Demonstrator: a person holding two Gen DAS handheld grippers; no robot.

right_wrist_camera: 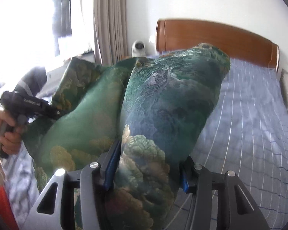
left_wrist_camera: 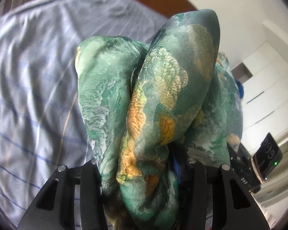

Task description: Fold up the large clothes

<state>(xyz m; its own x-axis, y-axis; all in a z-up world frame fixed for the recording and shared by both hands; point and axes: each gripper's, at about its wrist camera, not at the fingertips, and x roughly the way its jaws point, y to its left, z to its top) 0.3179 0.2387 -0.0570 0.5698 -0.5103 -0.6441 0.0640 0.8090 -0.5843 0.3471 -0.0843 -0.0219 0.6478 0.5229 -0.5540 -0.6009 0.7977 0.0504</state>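
Left wrist view: left hand-held gripper (left_wrist_camera: 142, 174) clamps bunched green printed garment (left_wrist_camera: 163, 88); right hand-held gripper (right_wrist_camera: 145, 174) grips another bunch. Garment lifted above striped bed sheet (right_wrist_camera: 249, 115). No flat fold visible yet; folding apparently remains.

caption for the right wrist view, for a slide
Right gripper clamps a bunched green printed garment above the blue striped bed; left gripper holds its far side.

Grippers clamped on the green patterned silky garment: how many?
2. The left gripper pinches a bunched fold of the green patterned silky garment; the right gripper clamps another bunched fold, over the blue striped bedsheet.
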